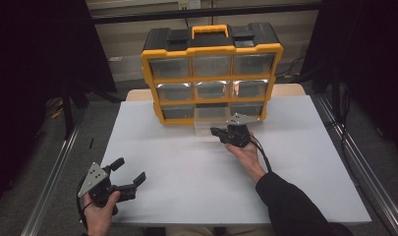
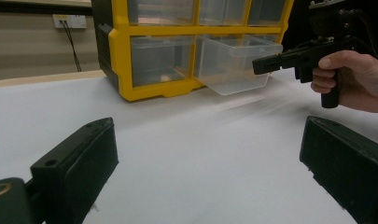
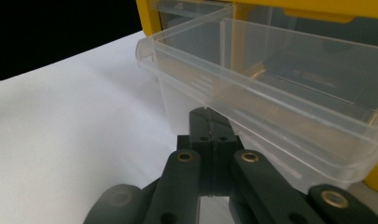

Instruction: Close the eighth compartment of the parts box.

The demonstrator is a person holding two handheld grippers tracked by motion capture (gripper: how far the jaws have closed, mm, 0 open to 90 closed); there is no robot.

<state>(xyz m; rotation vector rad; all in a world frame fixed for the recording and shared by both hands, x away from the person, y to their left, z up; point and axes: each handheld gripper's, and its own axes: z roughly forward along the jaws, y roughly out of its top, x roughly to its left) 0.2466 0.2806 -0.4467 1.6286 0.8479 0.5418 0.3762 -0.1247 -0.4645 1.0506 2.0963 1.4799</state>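
Note:
A yellow and black organizer (image 1: 151, 78) with clear drawers stands upright at the back of the white table (image 1: 196, 172). Its bottom middle drawer (image 1: 205, 126) is pulled partly out; it looks empty in the right gripper view. My right gripper (image 1: 217, 132) is shut, jaws pressed together, its tip (image 3: 209, 116) against the drawer's front wall (image 3: 270, 121) just under the rim. I see nothing between the jaws. The left gripper view shows that gripper (image 2: 260, 65) at the drawer's (image 2: 233, 65) front. My left gripper (image 1: 129, 171) rests open near the table's front left corner, nothing between its jaws (image 2: 210, 154).
The other drawers (image 1: 211, 65) of the organizer (image 2: 116, 60) are pushed in. White table surface lies between the two grippers. Metal rails (image 1: 54, 177) run along both sides of the table, and dark screens stand to left and right.

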